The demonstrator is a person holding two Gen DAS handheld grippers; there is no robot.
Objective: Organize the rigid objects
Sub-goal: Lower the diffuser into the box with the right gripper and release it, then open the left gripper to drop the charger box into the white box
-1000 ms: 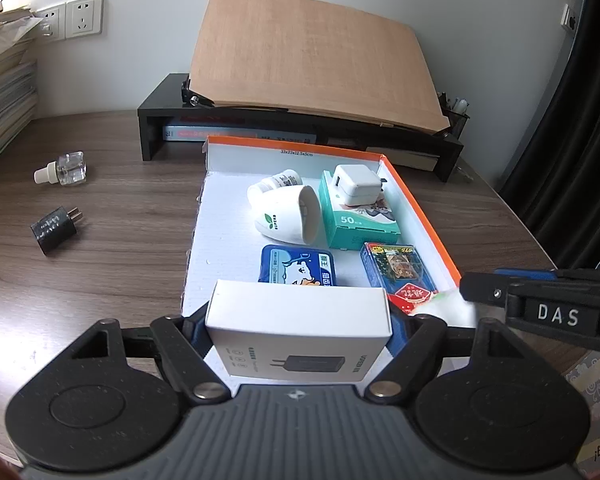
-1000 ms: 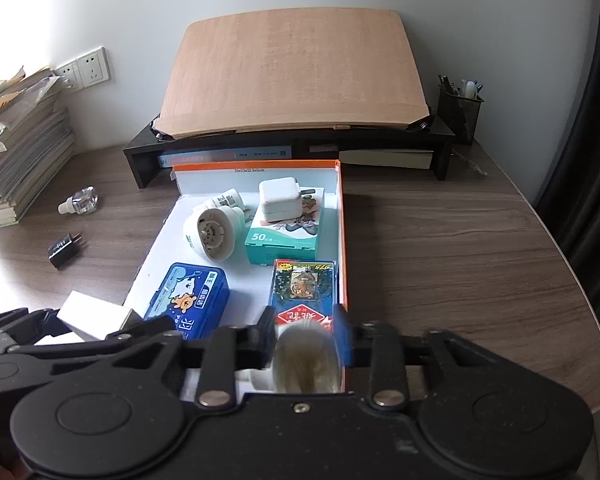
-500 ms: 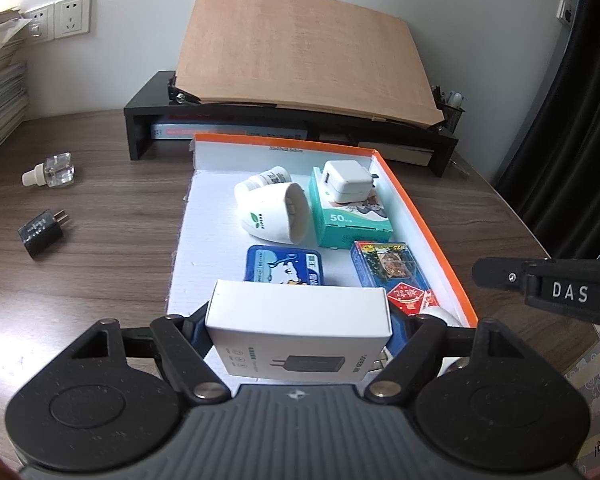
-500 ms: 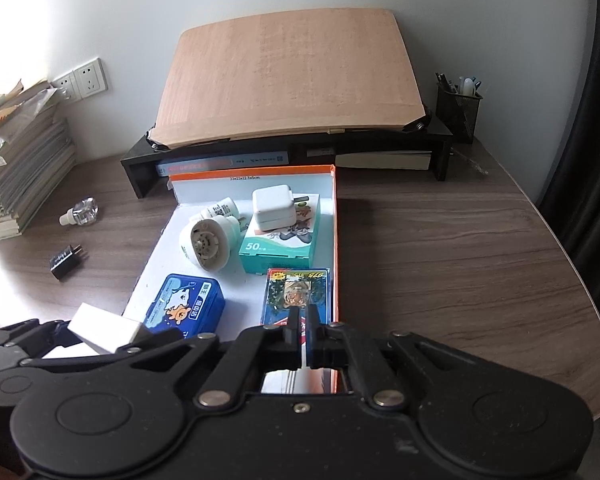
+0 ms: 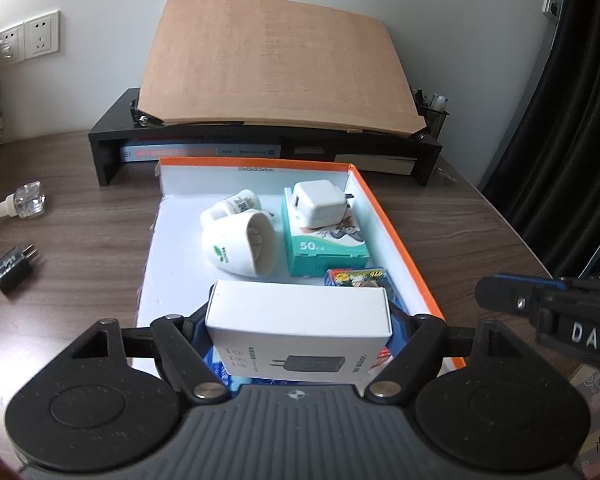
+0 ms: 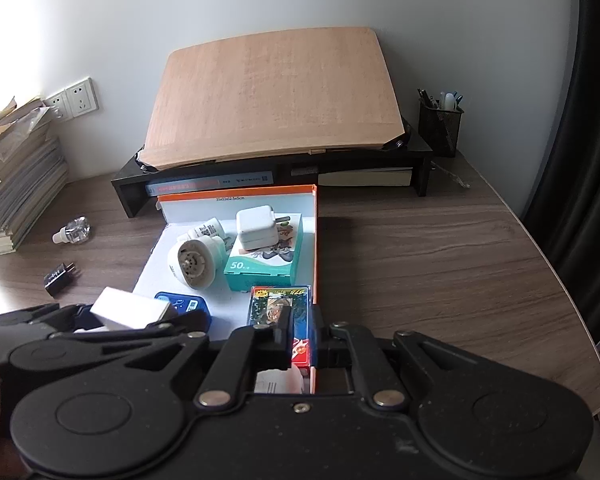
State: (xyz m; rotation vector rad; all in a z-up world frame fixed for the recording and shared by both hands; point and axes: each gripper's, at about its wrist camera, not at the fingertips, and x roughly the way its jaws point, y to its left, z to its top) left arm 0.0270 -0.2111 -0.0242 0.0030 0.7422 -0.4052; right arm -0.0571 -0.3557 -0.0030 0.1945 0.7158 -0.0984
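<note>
My left gripper (image 5: 299,336) clamps the white box (image 5: 299,330) over the tray (image 5: 396,236), right gripper (image 6: 300,334) nearly closed, empty; next, lower it into free space

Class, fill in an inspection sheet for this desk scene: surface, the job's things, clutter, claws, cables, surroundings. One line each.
Surface: brown wood-grain desk.
Job's things: orange-rimmed tray holds a white round plug-in device, a small white bottle, a teal box with a white charger on top, a blue tin and a colourful card pack.
Clutter: black plug adapter and a clear small bottle lie on the desk left of the tray.
Claws: left claw grips a white charger box above the tray; right claw nearly closed, gripping nothing.
Cables: nothing seen.
Surroundings: black monitor riser, tilted wooden board, pen cup, paper stack, wall sockets.
</note>
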